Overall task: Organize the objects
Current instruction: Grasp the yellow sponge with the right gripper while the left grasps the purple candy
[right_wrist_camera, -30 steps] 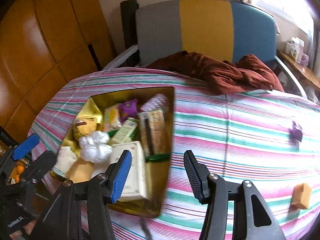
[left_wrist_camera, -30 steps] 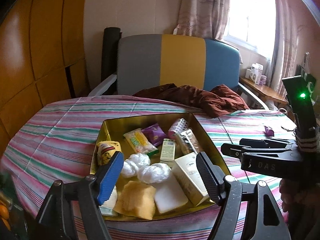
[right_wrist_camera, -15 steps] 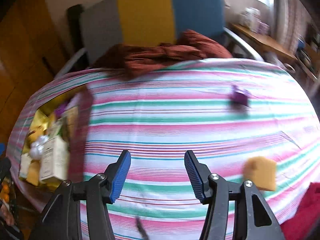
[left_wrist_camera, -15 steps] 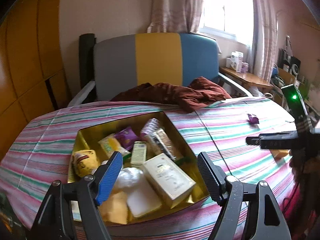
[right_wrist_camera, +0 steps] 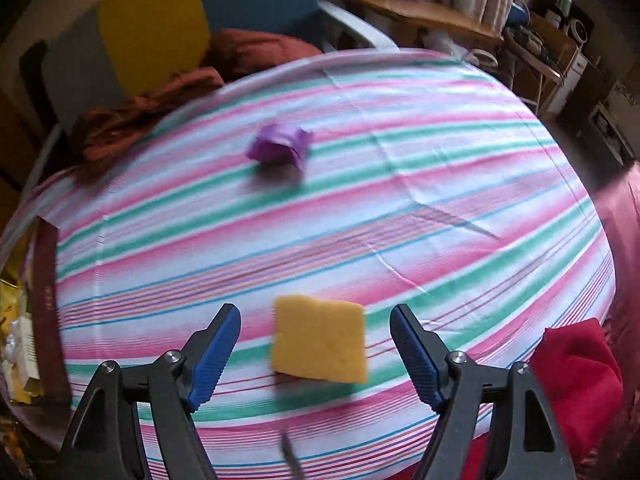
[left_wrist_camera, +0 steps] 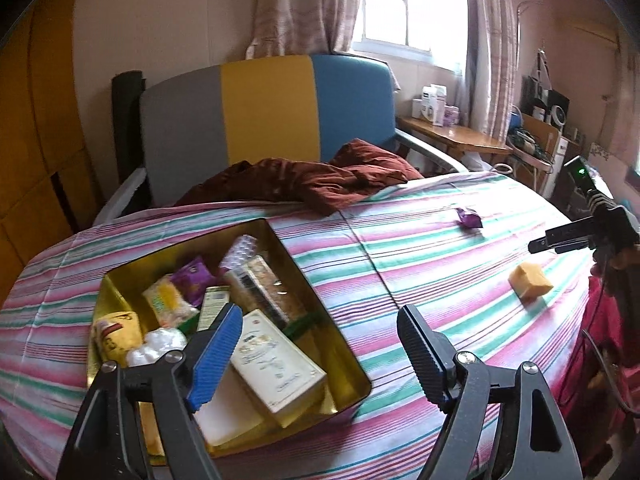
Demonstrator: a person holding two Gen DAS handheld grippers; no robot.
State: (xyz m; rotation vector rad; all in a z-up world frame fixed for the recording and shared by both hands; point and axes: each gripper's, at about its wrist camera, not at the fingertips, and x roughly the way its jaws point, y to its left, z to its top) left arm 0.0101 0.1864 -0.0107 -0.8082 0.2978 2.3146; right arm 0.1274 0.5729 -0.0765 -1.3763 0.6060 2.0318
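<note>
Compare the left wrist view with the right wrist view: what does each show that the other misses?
Only the left wrist view shows the gold tin's contents, such as the cream carton, and the window. Only the right wrist view shows the red cloth at the table edge. Both show the yellow sponge, between the right gripper's opening jaws, untouched, the purple wrapper and the striped tablecloth.

Room: cream wall point(left_wrist_camera: 160, 32); amber wood panelling point(left_wrist_camera: 36, 128) at left. Window point(left_wrist_camera: 404, 4), daylight entering, flanked by pale patterned curtains point(left_wrist_camera: 308, 4). Chair point(left_wrist_camera: 264, 112) with backrest in grey, yellow and blue panels, dark red-brown cloth point(left_wrist_camera: 320, 180) heaped on its seat. Wooden side table point(left_wrist_camera: 456, 136) under the window, bearing small boxes. Cluttered shelving point(left_wrist_camera: 548, 120) at right. Tabletop point(left_wrist_camera: 420, 264) under pink, green and white striped cloth.
</note>
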